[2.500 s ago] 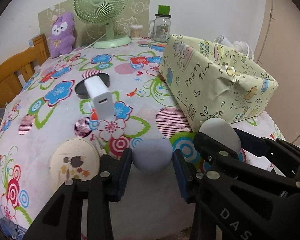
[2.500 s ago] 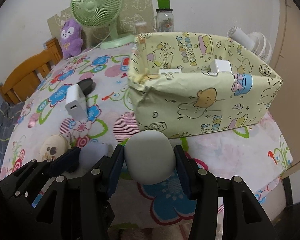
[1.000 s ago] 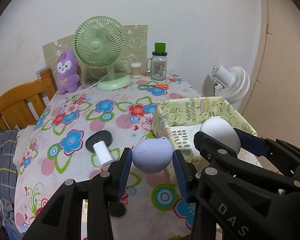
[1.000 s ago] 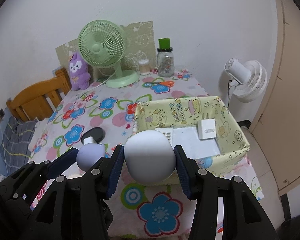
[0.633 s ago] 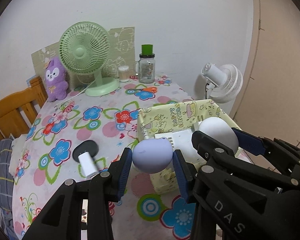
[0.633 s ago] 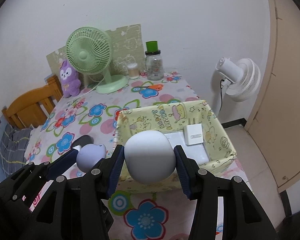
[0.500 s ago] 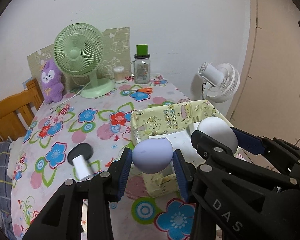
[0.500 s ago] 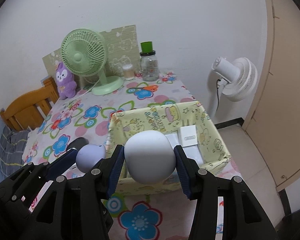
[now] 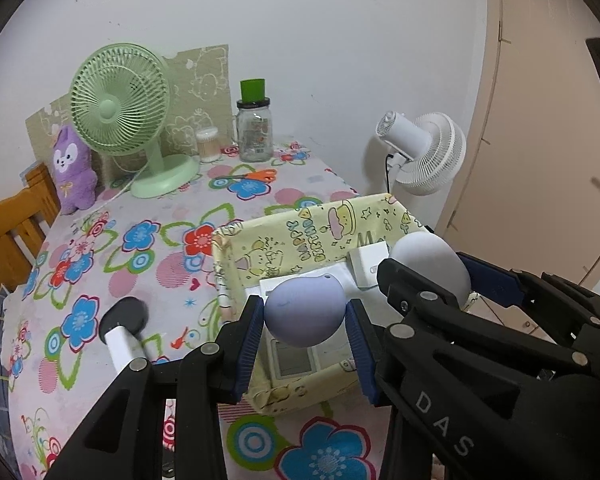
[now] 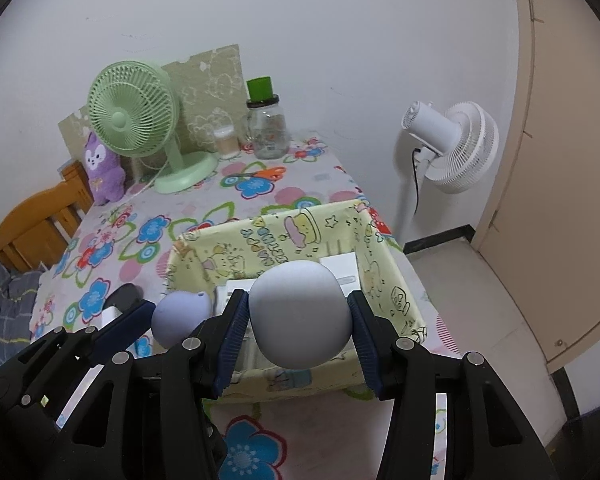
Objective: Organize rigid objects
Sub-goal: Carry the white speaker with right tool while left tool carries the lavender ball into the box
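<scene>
Hovering above the yellow paper box (image 10: 384, 280), both tongs carry rounded objects ready for dropping in: the left tongs (image 9: 305, 322) clamp a lavender egg-shaped piece (image 9: 304, 310), and the right tongs (image 10: 298, 316) clamp a larger pale grey one (image 10: 300, 314). Inside the box lie white devices (a remote, seemingly). Beside the box, a white charger (image 9: 120, 344) waits on the worktop (image 9: 140, 240).

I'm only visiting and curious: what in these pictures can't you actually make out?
- Box contents: both views, partly hidden by the purple ball and white ball.
- Jar label: both views, too small.
- White charger: left view, blurred; right view, behind the left gripper.
</scene>
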Motion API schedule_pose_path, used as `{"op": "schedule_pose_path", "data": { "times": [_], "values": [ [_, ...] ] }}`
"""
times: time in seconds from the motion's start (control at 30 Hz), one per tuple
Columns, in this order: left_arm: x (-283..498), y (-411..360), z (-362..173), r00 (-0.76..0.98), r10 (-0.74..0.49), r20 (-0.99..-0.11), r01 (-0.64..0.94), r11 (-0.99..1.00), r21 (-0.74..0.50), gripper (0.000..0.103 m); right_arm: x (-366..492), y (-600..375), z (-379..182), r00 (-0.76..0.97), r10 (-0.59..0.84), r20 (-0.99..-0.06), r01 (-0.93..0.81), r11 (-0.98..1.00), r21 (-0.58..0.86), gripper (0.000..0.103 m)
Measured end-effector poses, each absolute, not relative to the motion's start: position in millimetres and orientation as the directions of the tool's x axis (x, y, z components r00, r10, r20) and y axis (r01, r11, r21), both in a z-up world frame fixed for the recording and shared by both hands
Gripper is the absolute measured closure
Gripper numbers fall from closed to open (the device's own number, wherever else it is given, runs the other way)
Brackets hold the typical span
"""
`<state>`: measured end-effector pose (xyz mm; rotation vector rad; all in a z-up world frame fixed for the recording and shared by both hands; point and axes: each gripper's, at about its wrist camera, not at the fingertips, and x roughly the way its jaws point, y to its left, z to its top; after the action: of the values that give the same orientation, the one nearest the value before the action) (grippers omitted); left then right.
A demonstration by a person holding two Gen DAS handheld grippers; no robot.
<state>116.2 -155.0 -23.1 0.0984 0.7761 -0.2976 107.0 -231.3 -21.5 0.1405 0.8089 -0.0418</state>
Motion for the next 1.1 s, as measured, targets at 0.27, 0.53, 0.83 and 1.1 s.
{"op": "schedule_pose_path", "data": {
  "times": [0.27, 0.53, 0.83, 1.1],
  "values": [
    [129, -165, -38, 0.642, -0.214, -0.736, 0.305, 0.952, -0.011, 0.06, 121, -241, -40, 0.659, 0.029, -0.752, 0.103, 0.986, 0.128, 0.049],
    [140, -175, -57, 0.597, -0.208, -0.775, 0.313, 0.95, -0.014, 0.06, 132, -248, -61, 0.615, 0.03, -0.788, 0.111, 0.986, 0.125, 0.049],
    [146, -176, -63, 0.585, -0.219, -0.781, 0.315, 0.949, -0.03, 0.058, 137, -251, -67, 0.607, 0.019, -0.794, 0.121, 0.986, 0.116, 0.048],
    [147, -174, -63, 0.587, -0.211, -0.782, 0.308, 0.951, -0.026, 0.052, 136, -251, -67, 0.604, 0.01, -0.797, 0.128, 0.986, 0.109, 0.048]
  ]
}}
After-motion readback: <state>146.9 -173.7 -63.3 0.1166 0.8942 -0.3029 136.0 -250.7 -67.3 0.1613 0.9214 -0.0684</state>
